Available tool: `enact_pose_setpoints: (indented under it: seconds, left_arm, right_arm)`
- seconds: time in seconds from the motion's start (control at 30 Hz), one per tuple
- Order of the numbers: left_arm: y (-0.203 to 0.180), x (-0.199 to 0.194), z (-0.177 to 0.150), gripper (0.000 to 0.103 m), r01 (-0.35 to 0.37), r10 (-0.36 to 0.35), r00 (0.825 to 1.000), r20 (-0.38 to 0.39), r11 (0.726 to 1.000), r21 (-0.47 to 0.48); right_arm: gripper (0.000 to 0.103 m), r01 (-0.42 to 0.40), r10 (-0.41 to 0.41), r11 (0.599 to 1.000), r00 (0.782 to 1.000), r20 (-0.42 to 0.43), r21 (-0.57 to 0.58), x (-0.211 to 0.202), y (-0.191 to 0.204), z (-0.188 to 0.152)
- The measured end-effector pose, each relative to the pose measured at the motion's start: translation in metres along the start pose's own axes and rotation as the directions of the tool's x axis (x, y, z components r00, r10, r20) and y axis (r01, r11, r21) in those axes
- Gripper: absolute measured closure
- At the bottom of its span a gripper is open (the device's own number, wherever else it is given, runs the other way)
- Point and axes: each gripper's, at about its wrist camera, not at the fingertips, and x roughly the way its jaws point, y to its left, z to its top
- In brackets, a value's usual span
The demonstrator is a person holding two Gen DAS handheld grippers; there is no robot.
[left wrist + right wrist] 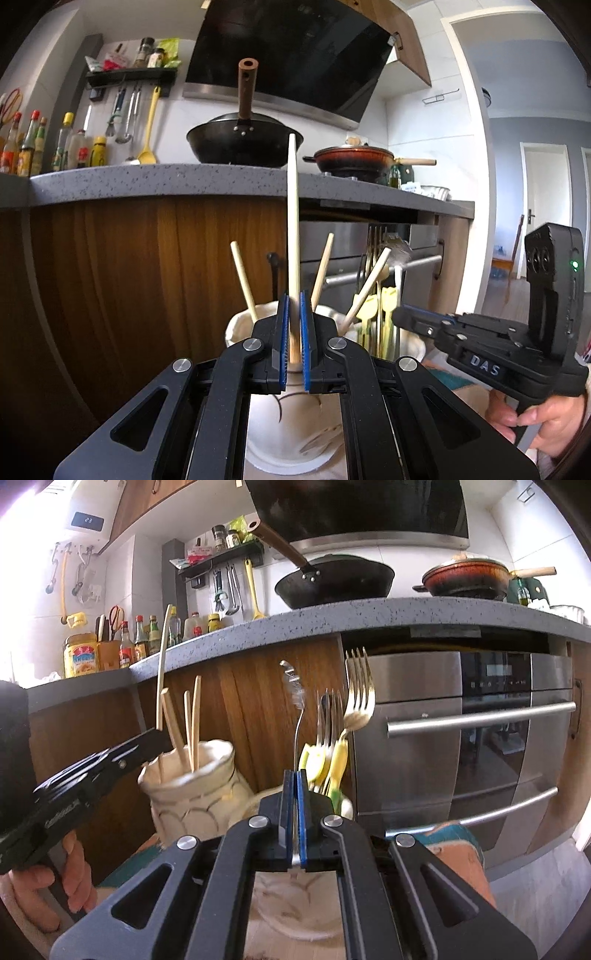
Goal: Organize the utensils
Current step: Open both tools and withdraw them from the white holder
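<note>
- Blue-padded fingers of the left gripper point(294, 332) pinch one long pale chopstick point(293, 229), held nearly upright above a cream ceramic holder point(240, 325).
- Three more chopsticks point(243, 282) lean inside that holder.
- Right gripper point(295, 812) has its fingers pressed onto the thin metal handle of a spoon point(293, 686), whose bowl points up.
- Just beyond the spoon, gold forks point(360, 690) and yellow-handled utensils point(338, 760) stand in a second holder point(345, 805), beside the first.
- Both holders sit low in front of the wooden cabinet point(129, 258) and steel oven point(480, 720); what they rest on I cannot tell.
</note>
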Motion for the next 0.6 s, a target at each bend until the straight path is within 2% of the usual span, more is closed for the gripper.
enact_pose_setpoints:
  seconds: [0.13,0.2,0.47,0.53,0.6]
  left_arm:
    - [0.0027,-0.0007,-0.0014,0.096,-0.006,0.005,1.0,-0.014,1.0,-0.015]
    - [0.0027,-0.0005,-0.0024,0.09,-0.004,0.004,1.0,-0.018,1.0,-0.017]
    - [0.003,-0.0031,-0.0022,0.082,0.004,-0.004,1.0,-0.006,1.0,-0.02]
    - [0.003,-0.0031,-0.0021,0.08,0.004,-0.004,1.0,-0.009,1.0,-0.019]
    - [0.0028,-0.0036,-0.0012,0.077,0.002,-0.002,1.0,-0.009,1.0,-0.019]
  right_arm:
    - [0.101,-0.006,0.006,1.0,1.0,-0.025,-0.012,-0.0002,0.0036,-0.0059]
    - [0.101,-0.008,0.008,1.0,1.0,-0.029,-0.018,0.0005,0.0047,-0.007]
    - [0.098,-0.018,0.017,1.0,0.998,-0.052,-0.017,0.007,0.0042,-0.0099]
    - [0.089,-0.012,0.011,1.0,0.999,-0.049,-0.022,0.006,0.0046,-0.0097]
    - [0.071,-0.008,0.007,1.0,0.999,-0.036,-0.021,0.0029,0.0044,-0.0095]
